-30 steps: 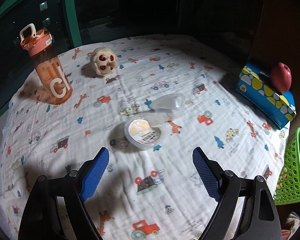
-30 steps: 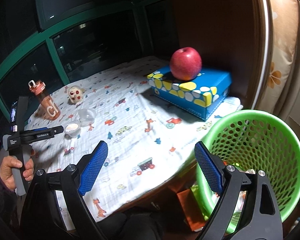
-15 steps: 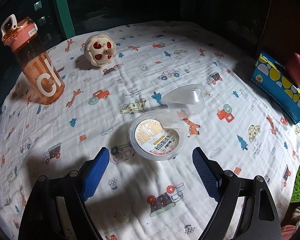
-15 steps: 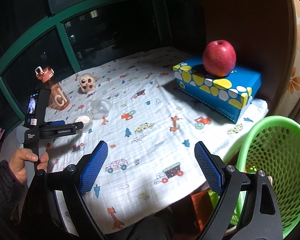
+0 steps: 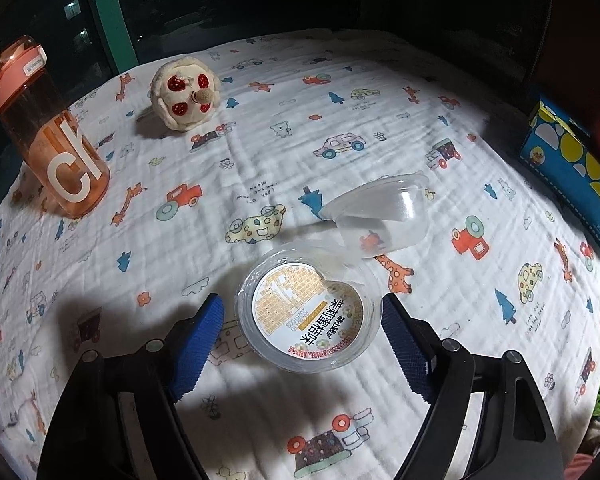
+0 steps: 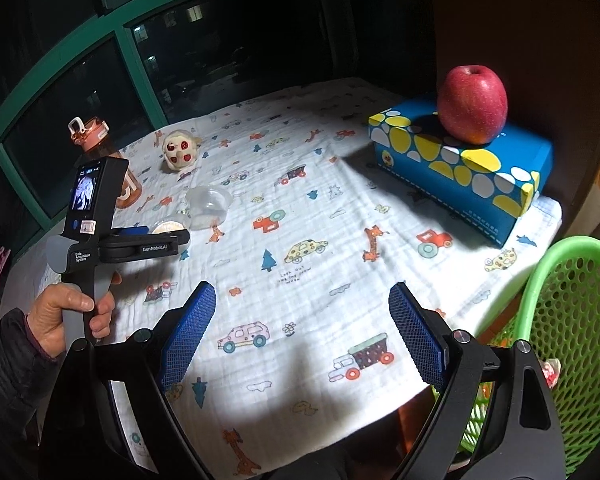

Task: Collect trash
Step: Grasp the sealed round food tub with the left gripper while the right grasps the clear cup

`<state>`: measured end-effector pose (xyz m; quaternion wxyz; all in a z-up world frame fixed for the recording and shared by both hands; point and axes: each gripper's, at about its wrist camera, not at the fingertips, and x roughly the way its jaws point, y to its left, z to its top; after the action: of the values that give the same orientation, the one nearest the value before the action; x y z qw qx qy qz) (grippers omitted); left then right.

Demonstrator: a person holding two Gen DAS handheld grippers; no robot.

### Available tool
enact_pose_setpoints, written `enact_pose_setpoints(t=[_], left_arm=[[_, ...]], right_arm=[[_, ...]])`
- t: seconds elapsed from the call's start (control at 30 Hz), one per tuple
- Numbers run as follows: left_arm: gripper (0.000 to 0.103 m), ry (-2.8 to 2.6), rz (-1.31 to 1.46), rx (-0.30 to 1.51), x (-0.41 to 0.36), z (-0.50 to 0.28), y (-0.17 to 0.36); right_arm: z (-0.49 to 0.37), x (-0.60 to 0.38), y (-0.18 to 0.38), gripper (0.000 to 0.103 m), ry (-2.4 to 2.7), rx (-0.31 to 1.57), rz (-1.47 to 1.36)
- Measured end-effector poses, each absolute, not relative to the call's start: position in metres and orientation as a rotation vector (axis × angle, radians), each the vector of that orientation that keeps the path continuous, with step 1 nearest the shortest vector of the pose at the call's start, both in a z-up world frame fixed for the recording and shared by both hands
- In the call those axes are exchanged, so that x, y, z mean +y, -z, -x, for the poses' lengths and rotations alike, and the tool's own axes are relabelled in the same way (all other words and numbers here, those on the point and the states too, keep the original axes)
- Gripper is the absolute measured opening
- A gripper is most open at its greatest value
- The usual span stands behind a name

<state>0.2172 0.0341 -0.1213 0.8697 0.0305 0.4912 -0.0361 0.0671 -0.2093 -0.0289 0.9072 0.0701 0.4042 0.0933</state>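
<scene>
Lidded plastic cup [image 5: 309, 316], clear with a printed round label on top, sits on the cartoon-print cloth [image 5: 340, 120] covering the tabletop, directly between the two blue pads of the left claw [image 5: 302, 320]. Left claw: jaws have just been closing, yet a gap shows on the left pad's side and the right pad stands just at the cup's rim; no firm pinch visible, so the jaws read as still spread around the cup. A second cup [image 5: 384, 216], empty and clear, lies tipped on its side just beyond the lidded one, touching or nearly touching it; cannot tell which.

Right claw [image 6: 302, 334]: jaws spread wide, nothing between the pads, held above the near part of the cloth. In the right wrist view a hand [image 6: 70, 314] in a dark sleeve grips the left device's handle, its fingers reaching down to the lidded cup.

Other items on the cloth: orange water bottle [image 5: 48, 140] upright at far left; small plush toy [image 5: 184, 94] with red spots behind it; blue tissue box [image 6: 460, 164] with yellow and white dots at right, red apple [image 6: 472, 104] resting on top. Green mesh basket [image 6: 572, 332] stands off the tabletop's right edge, some wrappers visible inside.
</scene>
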Motion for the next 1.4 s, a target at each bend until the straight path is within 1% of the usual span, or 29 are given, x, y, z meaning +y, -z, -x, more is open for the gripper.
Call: enact_pose_setpoints(t=[0.07,0.1,0.33,0.6,0.97,1.4], left_arm=[[0.068,0.094,-0.053,1.031,0.034,-0.218,0.121],[0.067,0.095,-0.054,1.028,0.034,-0.219,0.121],[0.067,0.104,-0.035,1.015,0.041,-0.213,0.116],[0.067,0.078,0.028,0.987,0.073,-0.196,0.094],[0.067,0.022,0.079,0.95,0.12,-0.175,0.075],[0.067,0.021,0.139,0.958,0.139,-0.173,0.081]], right_arm=[[-0.069,-0.207,0.03,0.088,-0.198,0.837,-0.141],[-0.07,-0.205,0.03,0.088,-0.201,0.839,-0.139],[-0.078,-0.196,0.032,0.088,-0.222,0.842,-0.115],[-0.106,-0.174,0.039,0.088,-0.293,0.864,-0.122],[-0.184,-0.112,0.067,0.088,-0.423,0.944,-0.165],[-0.252,-0.071,0.105,0.087,-0.45,1.024,-0.206]])
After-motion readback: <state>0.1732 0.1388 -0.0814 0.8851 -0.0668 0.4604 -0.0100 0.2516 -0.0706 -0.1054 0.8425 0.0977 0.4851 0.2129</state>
